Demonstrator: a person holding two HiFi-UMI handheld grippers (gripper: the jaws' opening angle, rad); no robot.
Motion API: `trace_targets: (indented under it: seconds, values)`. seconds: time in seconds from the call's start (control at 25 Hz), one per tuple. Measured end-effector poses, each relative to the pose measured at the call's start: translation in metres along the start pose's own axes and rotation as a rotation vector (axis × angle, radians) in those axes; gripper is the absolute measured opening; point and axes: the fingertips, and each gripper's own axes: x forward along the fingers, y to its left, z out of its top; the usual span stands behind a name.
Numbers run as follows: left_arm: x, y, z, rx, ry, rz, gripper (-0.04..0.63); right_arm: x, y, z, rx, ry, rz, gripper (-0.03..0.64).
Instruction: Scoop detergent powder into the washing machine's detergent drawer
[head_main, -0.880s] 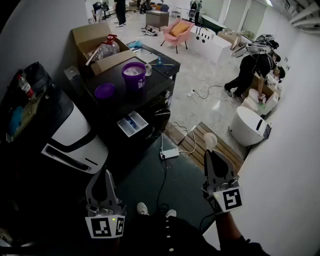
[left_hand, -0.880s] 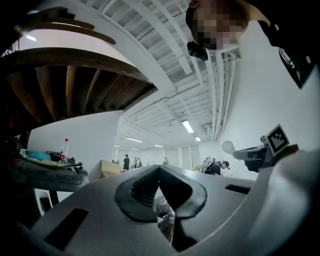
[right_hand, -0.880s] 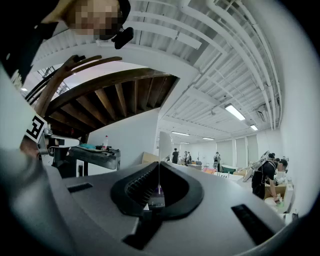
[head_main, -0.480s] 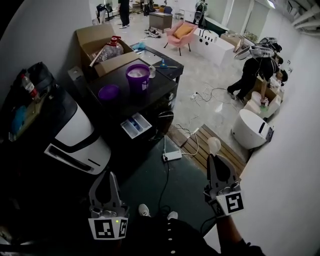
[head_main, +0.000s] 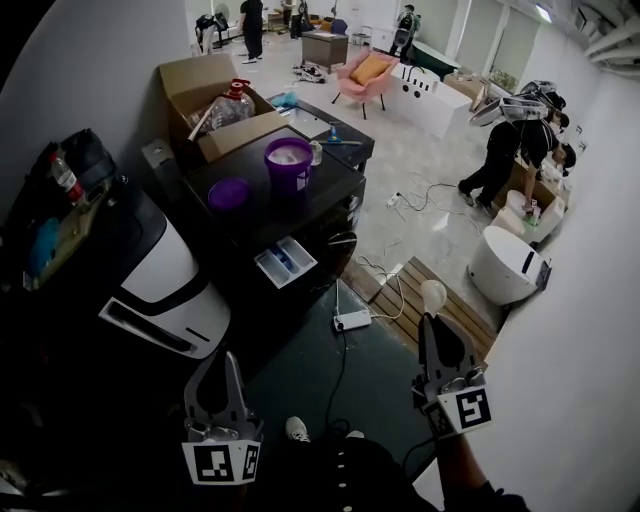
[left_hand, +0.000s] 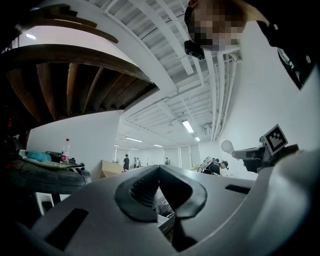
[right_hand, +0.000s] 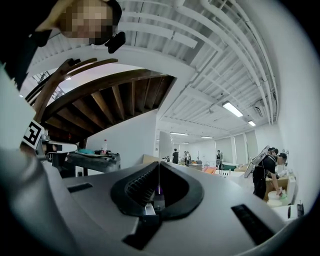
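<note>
The dark washing machine (head_main: 318, 210) stands ahead, with its white detergent drawer (head_main: 286, 262) pulled open at the front. On its top sit a purple bucket (head_main: 289, 160) holding white powder and, to the left, a purple lid (head_main: 229, 192). My right gripper (head_main: 434, 322) is low at the right, far from the machine, shut on a white spoon (head_main: 433, 294) whose round bowl sticks out past the tips. My left gripper (head_main: 224, 358) is low at the left, shut and holding nothing. In the left gripper view the jaws (left_hand: 159, 169) meet, and the spoon (left_hand: 227, 146) shows at the right.
A white appliance (head_main: 165, 285) stands left of the washer, with a cardboard box (head_main: 190, 80) holding a water bottle behind it. A power strip (head_main: 353, 320) and cables lie on the floor by a wooden pallet (head_main: 425, 290). A person (head_main: 510, 140) bends over at the right.
The head view has drifted, so the washer and drawer sit slightly lower and further right in the frame. Both grippers stay low and shut, the spoon still in the right one.
</note>
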Motion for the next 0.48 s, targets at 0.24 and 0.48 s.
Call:
trace_targets:
  seconds: [0.24, 0.48]
  values:
    - [0.002, 0.028, -0.009, -0.001, 0.007, -0.019, 0.014, 0.009, 0.021, -0.009, -0.022, 0.022, -0.024, 0.034]
    - [0.016, 0.034, -0.018, -0.006, 0.016, -0.024, 0.014, 0.018, 0.015, -0.015, -0.022, 0.029, -0.042, 0.034]
